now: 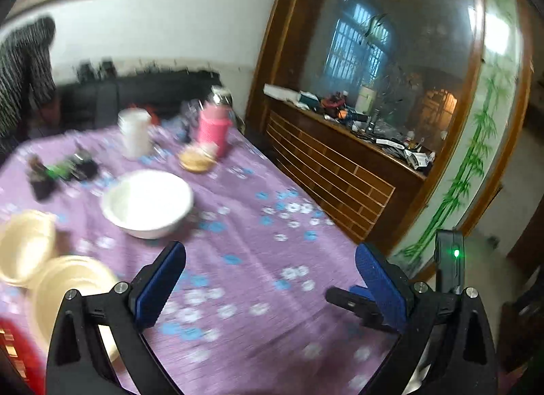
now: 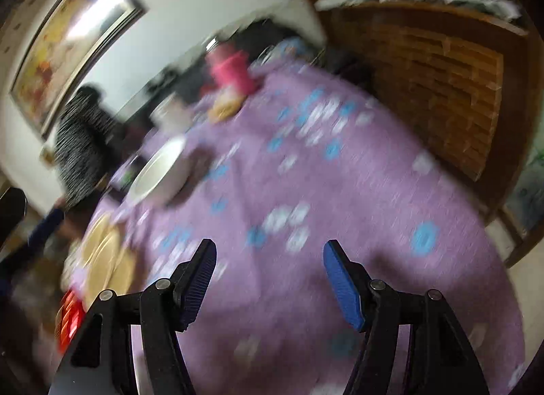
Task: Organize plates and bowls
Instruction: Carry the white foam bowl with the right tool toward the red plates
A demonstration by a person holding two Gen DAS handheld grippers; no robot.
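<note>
Both tongs hang over the purple flowered tablecloth [image 1: 258,259] with nothing in them. The left gripper [image 1: 270,259] has its blue pads spread wide, only cloth showing in the gap. The right gripper [image 2: 270,252] is spread as well, jaws apart and empty, tilted down toward the bare middle of the table; its view is smeared with blur.

Just beyond the left gripper's left finger sits the white bowl [image 1: 148,203], upright on the cloth and well clear of the pads. To the left of that, at the near corner of the table, are two pale yellow dishes [image 1: 25,247], one overlapping the other [image 1: 69,296]; I cannot tell from the blur whether they are plates or shallow bowls. A red object [image 1: 17,350] shows at the very edge beside them.

Farther back on the table stand a pink thermos [image 1: 213,126] with a shiny top, a white container [image 1: 135,133] and a small tan dish [image 1: 196,160] just in front of the thermos. Some dark and green clutter [image 1: 63,170] lies to the left of the white bowl.

Past the table's right edge runs a slatted wooden cabinet [image 1: 326,170], its top littered with small things. A person in a striped top [image 1: 23,65] stands at the far left by the wall, under a framed picture [image 2: 68,38].
</note>
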